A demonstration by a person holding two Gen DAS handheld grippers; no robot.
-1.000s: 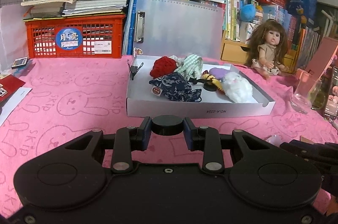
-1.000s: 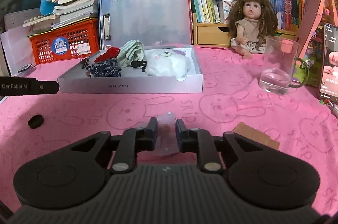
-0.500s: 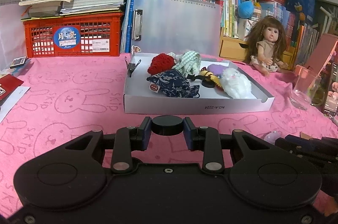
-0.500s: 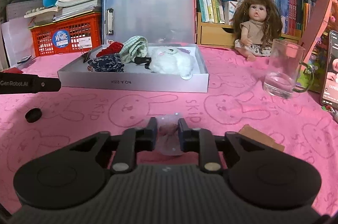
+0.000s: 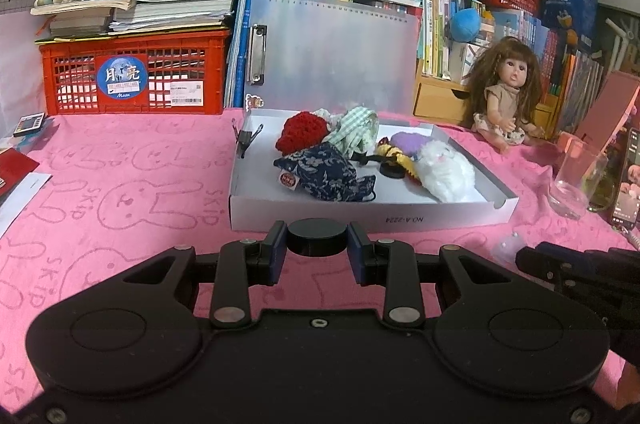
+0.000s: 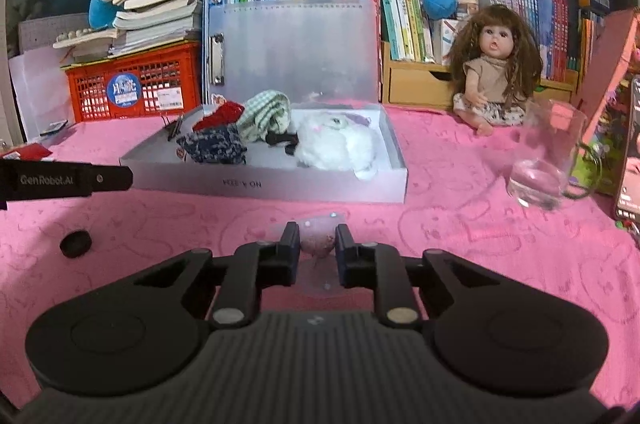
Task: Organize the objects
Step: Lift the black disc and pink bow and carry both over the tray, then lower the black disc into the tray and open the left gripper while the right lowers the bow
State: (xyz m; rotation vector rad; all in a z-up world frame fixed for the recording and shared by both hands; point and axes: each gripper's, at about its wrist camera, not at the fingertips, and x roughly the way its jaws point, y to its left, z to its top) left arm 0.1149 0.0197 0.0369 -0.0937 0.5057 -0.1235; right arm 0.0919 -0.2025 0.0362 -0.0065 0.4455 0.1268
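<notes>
Both grippers were clamped: left gripper (image 5: 317,251) pinched rigid, light black disc (image 5: 317,242) across rim; right gripper (image 6: 317,248) squeezed soft, slippery clear pouch (image 6: 316,244) mid-body.

Right gripper (image 6: 317,243) clamped on a clear plastic pouch (image 6: 316,246) with something pinkish inside, low over the pink cloth (image 6: 460,224). White tray (image 6: 280,185) beyond, holding white plush (image 6: 340,143), checked cloth (image 6: 266,113), navy pouch (image 6: 214,143). Left gripper finger (image 6: 68,179) at far left, black disc (image 6: 75,243) under it. Glass mug (image 6: 548,163) right, doll (image 6: 490,71) behind.
</notes>
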